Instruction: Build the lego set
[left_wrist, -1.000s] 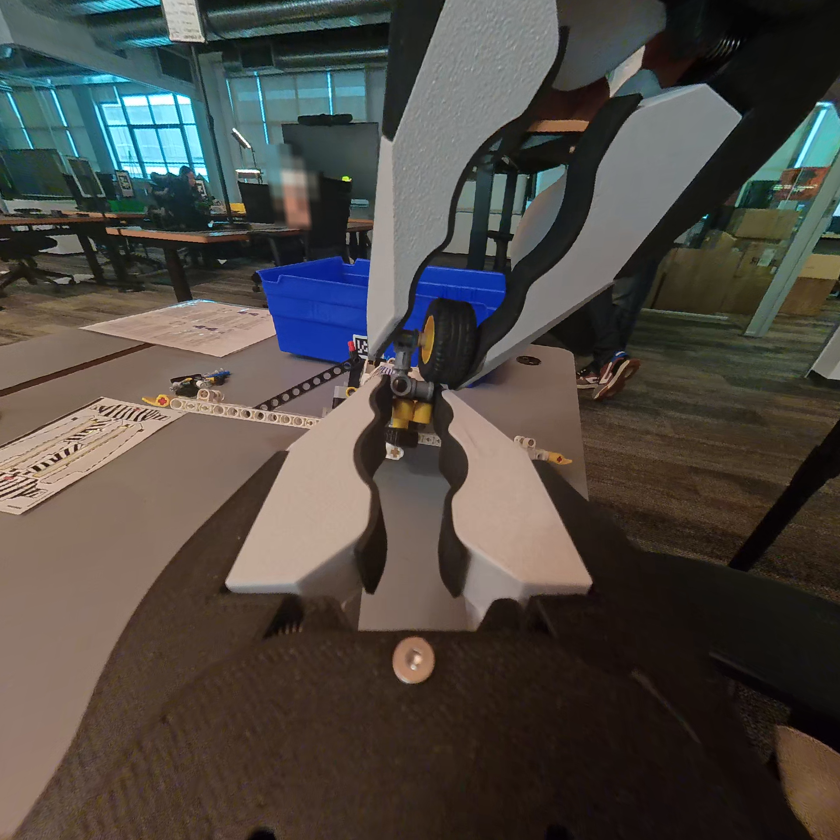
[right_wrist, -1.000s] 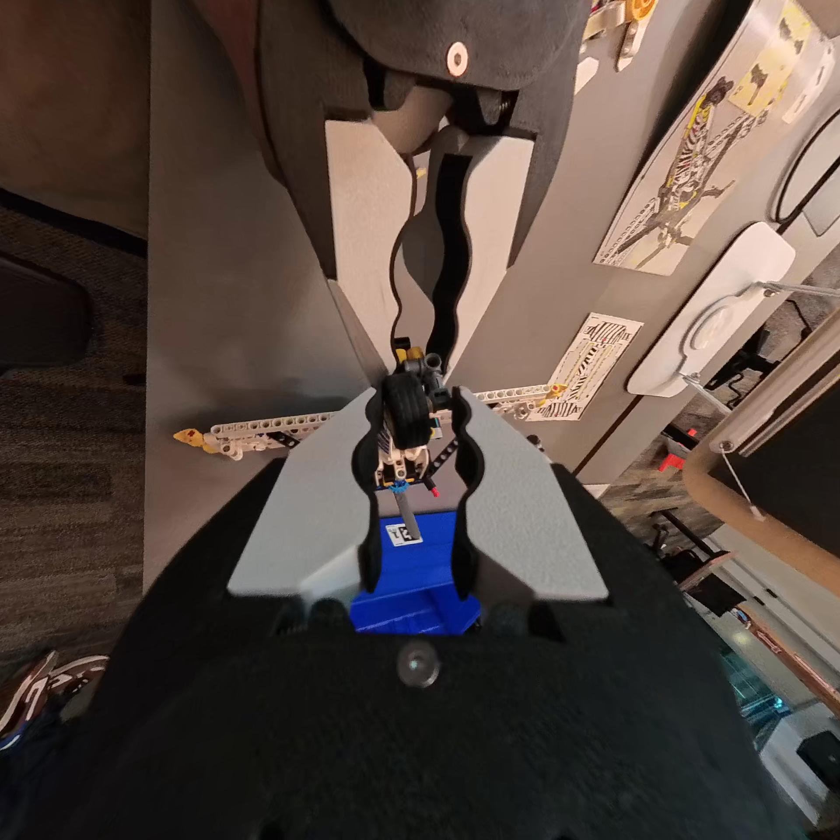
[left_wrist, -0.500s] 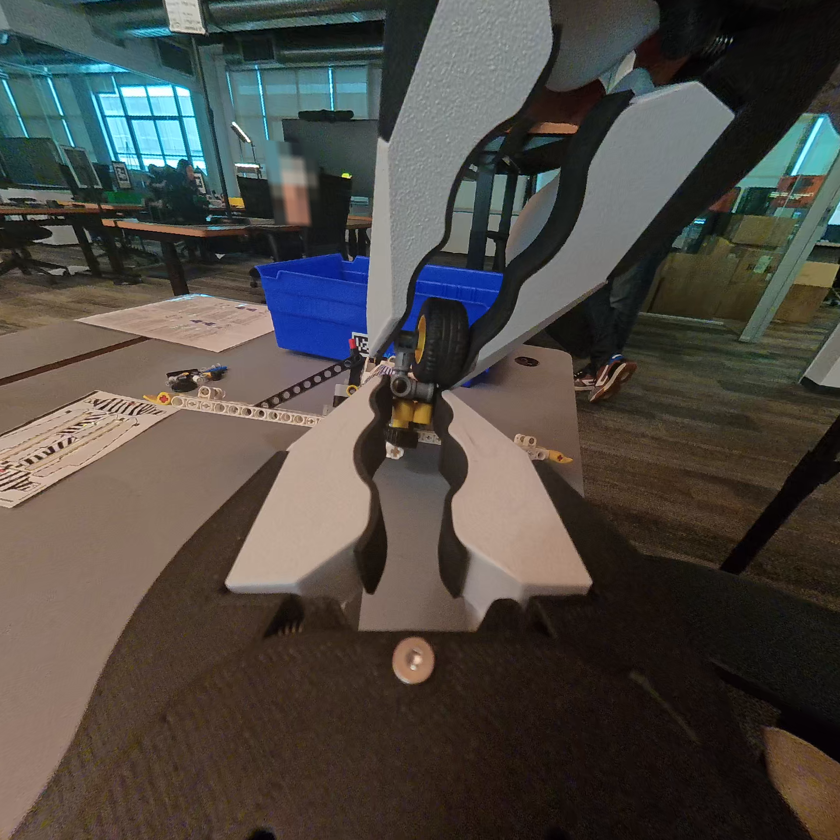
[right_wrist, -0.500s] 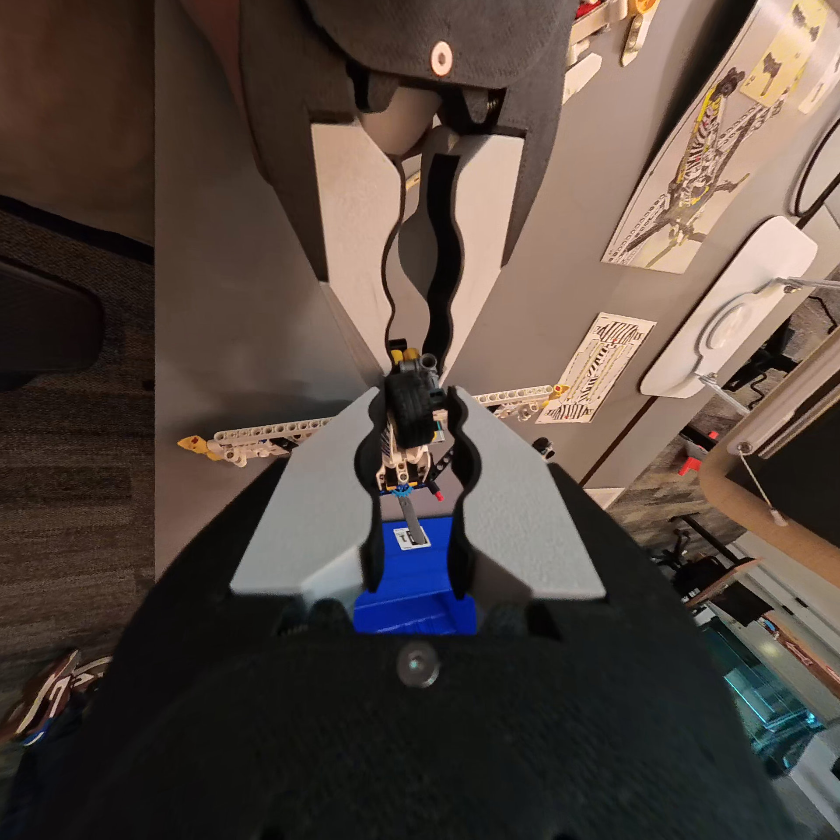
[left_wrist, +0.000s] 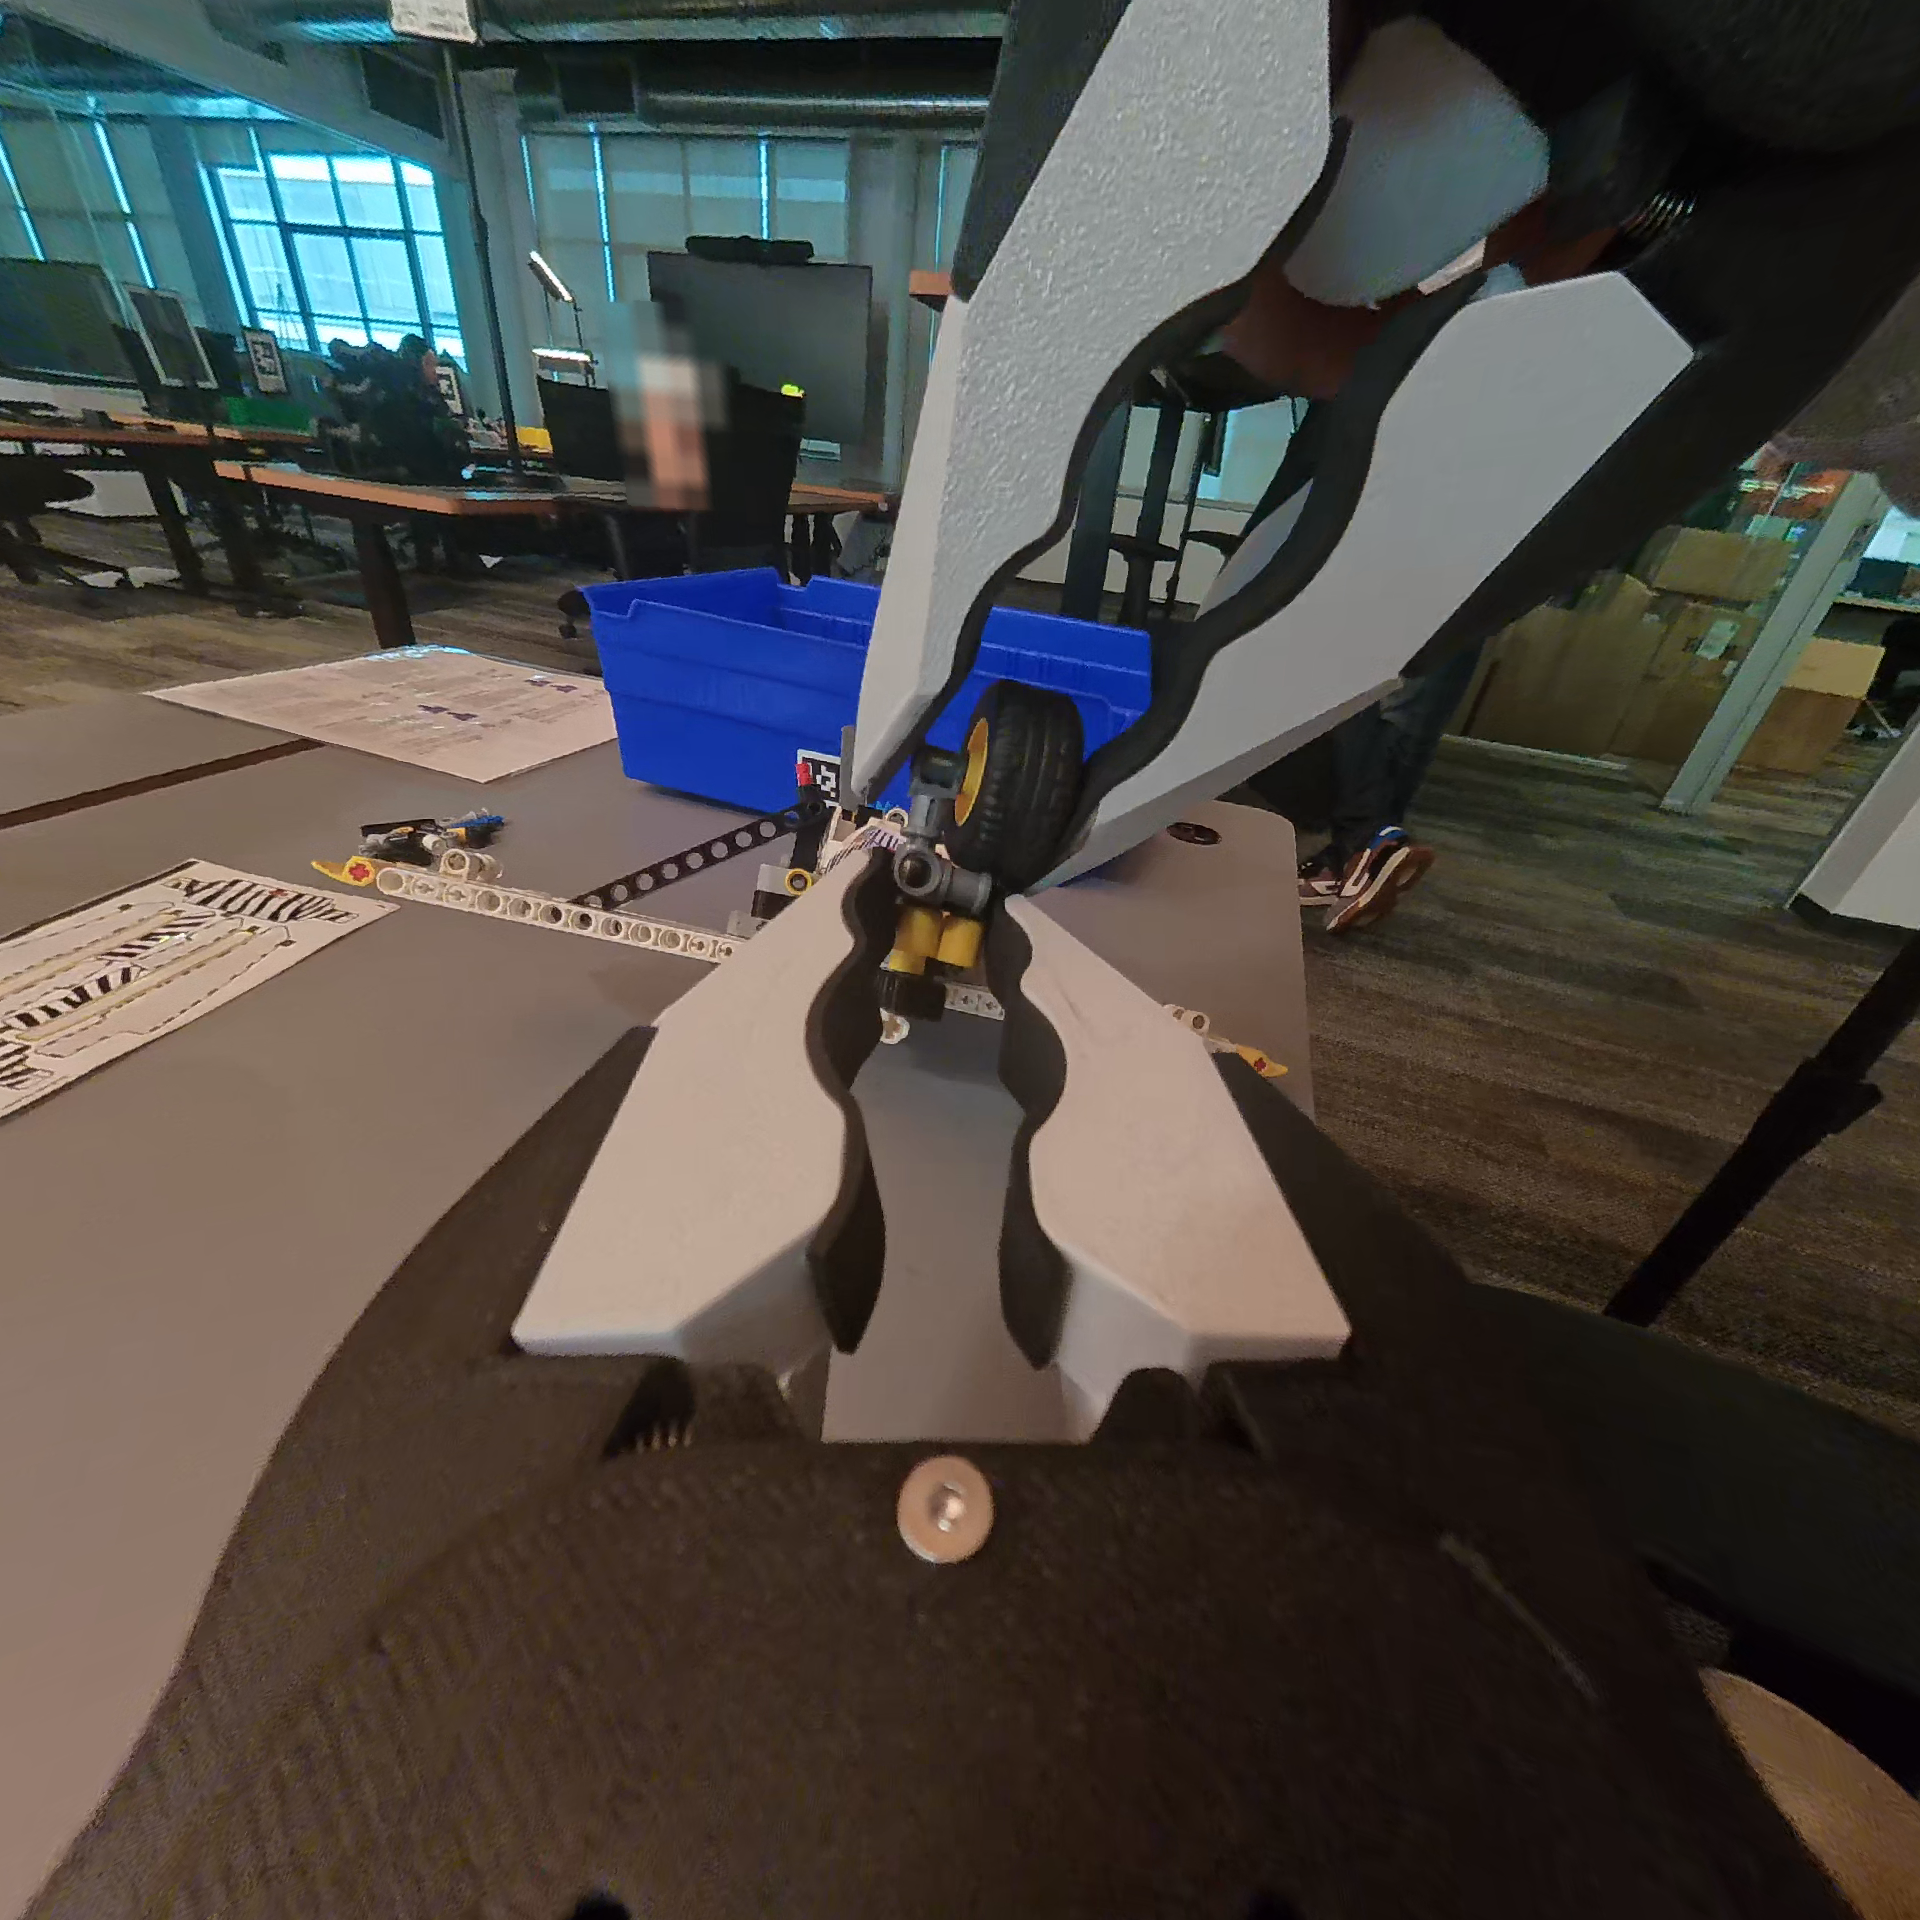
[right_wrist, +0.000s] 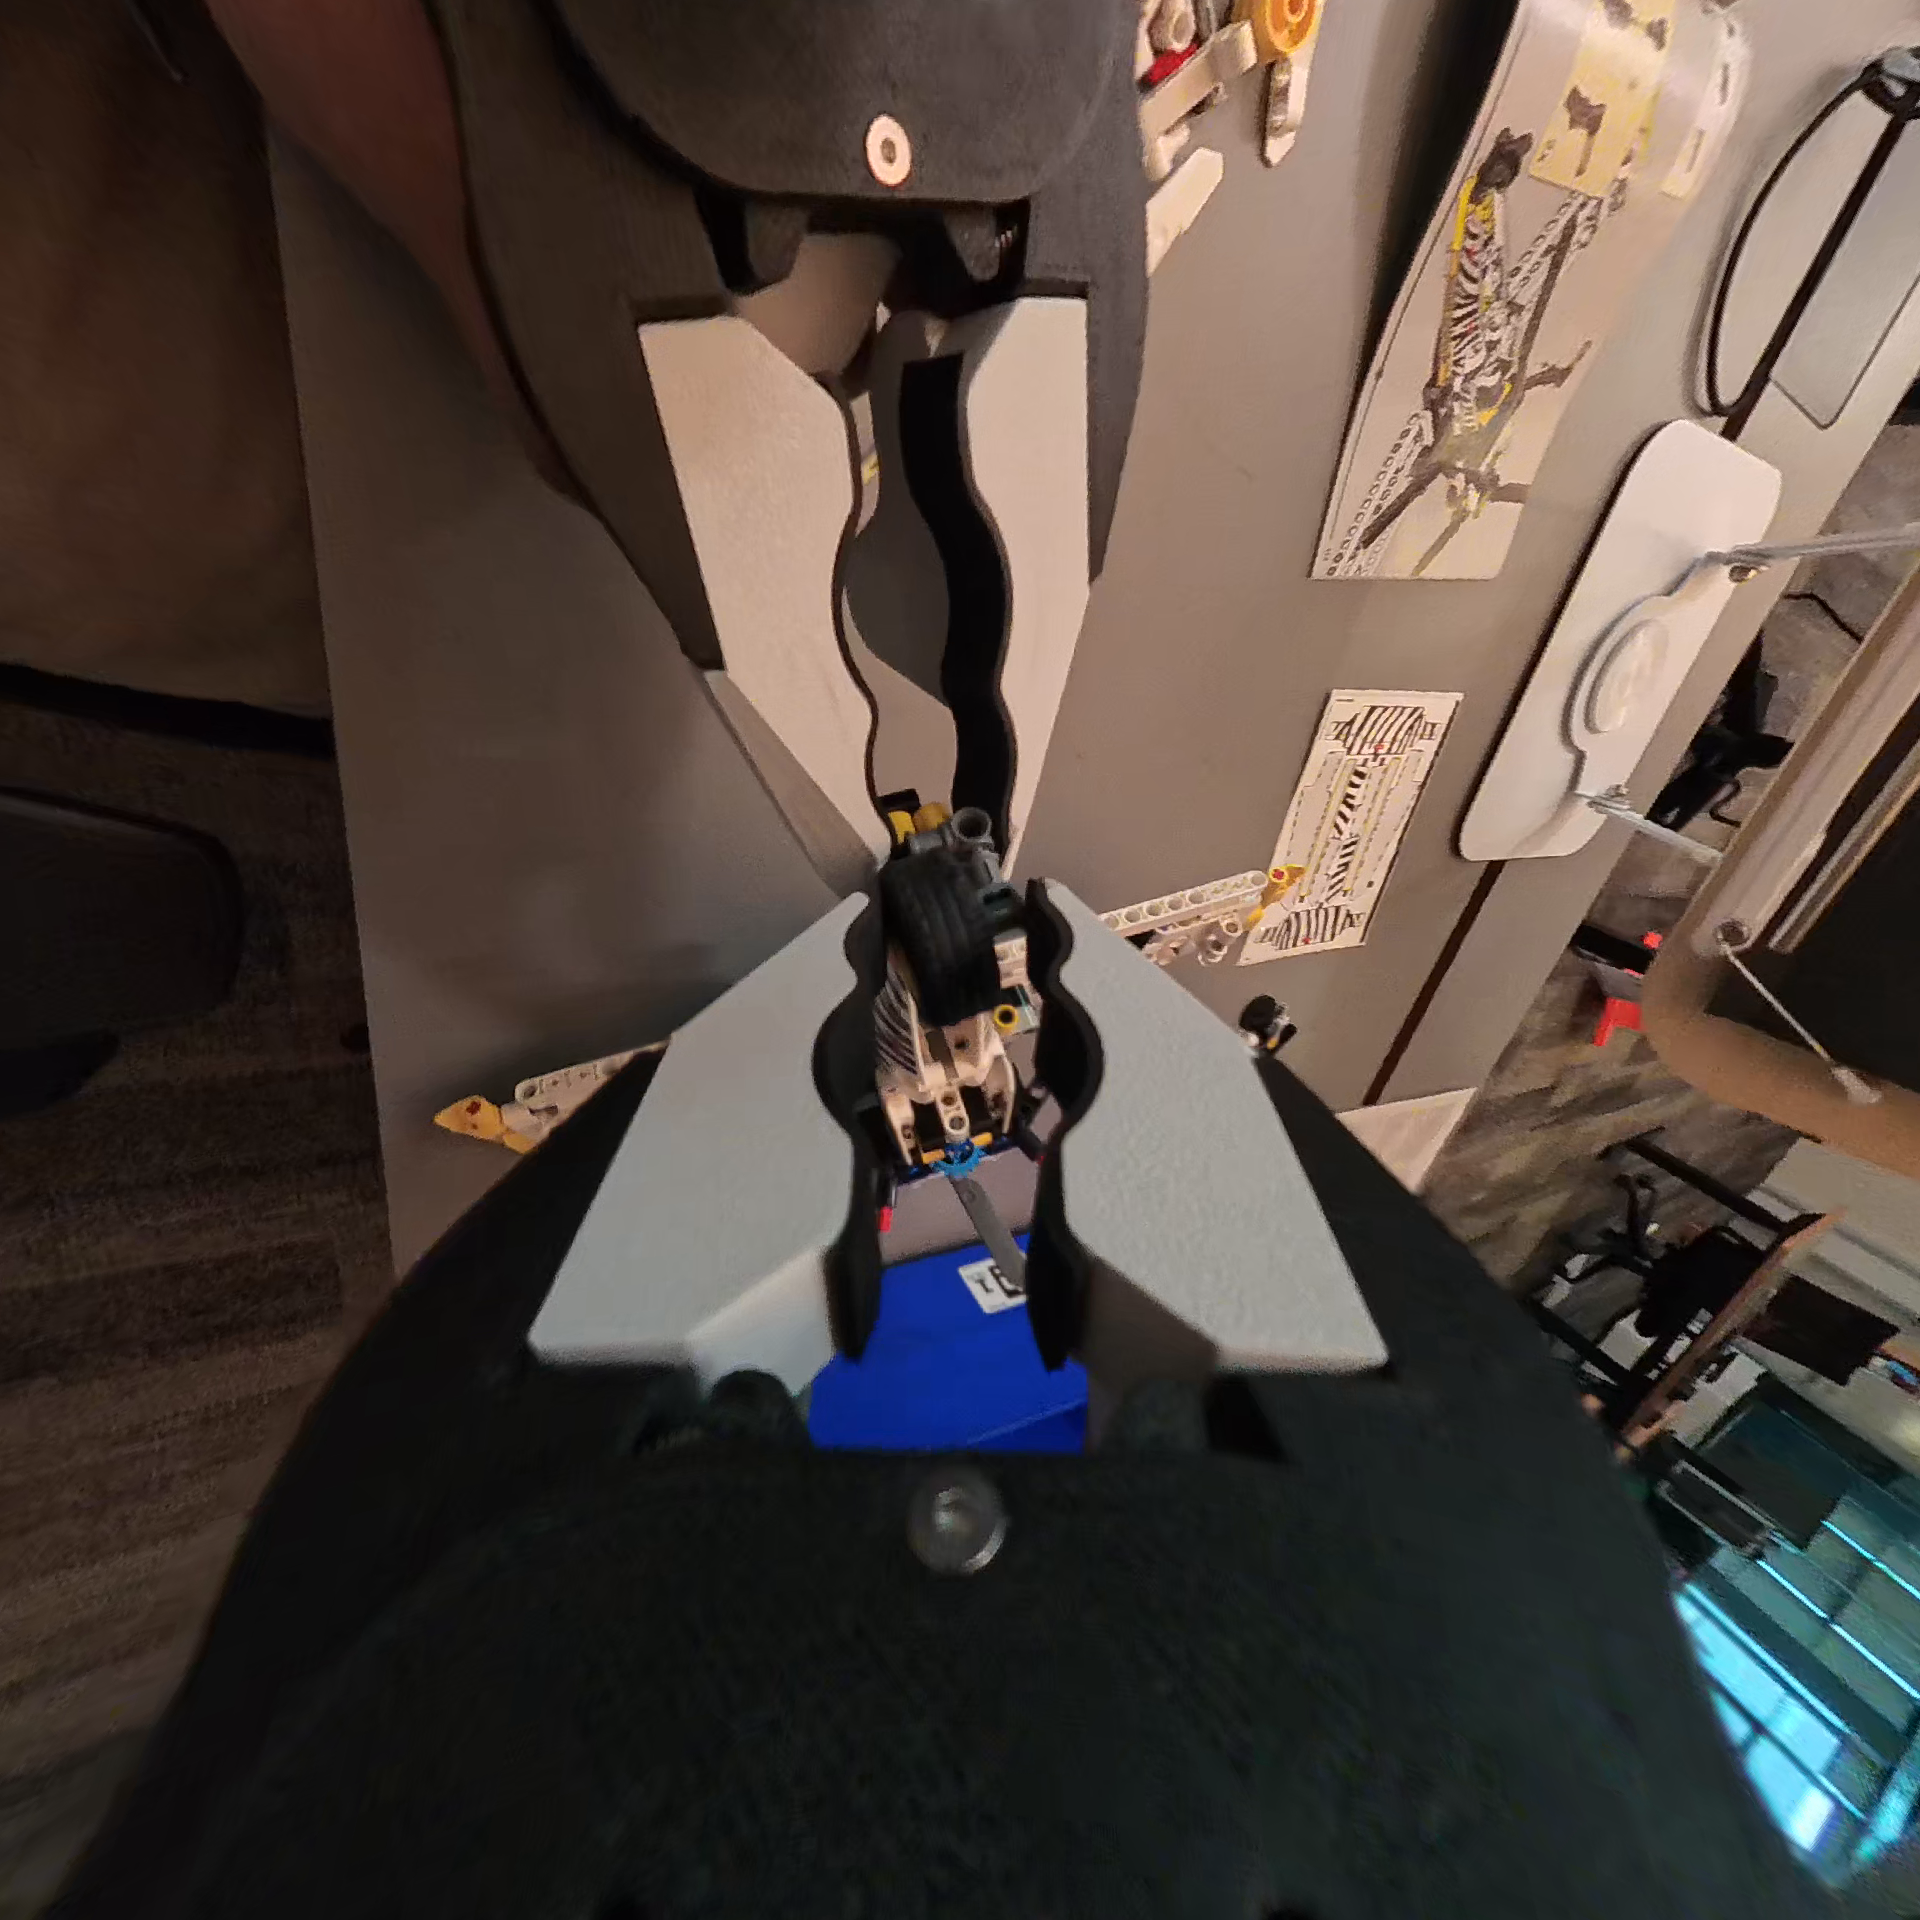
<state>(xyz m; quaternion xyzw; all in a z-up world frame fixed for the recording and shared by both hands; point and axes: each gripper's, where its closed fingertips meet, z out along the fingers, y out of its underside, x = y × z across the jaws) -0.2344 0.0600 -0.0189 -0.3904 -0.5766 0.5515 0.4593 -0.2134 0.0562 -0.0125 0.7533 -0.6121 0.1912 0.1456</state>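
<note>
While the black wheel with the yellow hub (left_wrist: 1016, 777) sits between the tips of the right gripper (left_wrist: 977, 800), the left gripper (left_wrist: 928, 940) is closed from below on the yellow and grey part of the lego model (left_wrist: 928, 914). Both are narrowly closed on their pieces, which meet tip to tip above the far right corner of the grey tabletop (left_wrist: 312, 1091).

The wheel lies just above the model's grey connector (left_wrist: 940, 878), with its axle roughly level, so I judge the coming push must go sideways along that axle. The right gripper is the nearer one to do it.

Behind stands a blue bin (left_wrist: 727, 665); a white beam (left_wrist: 561, 914), a sticker sheet (left_wrist: 135, 956) and small loose parts (left_wrist: 426, 831) lie toward the left.
</note>
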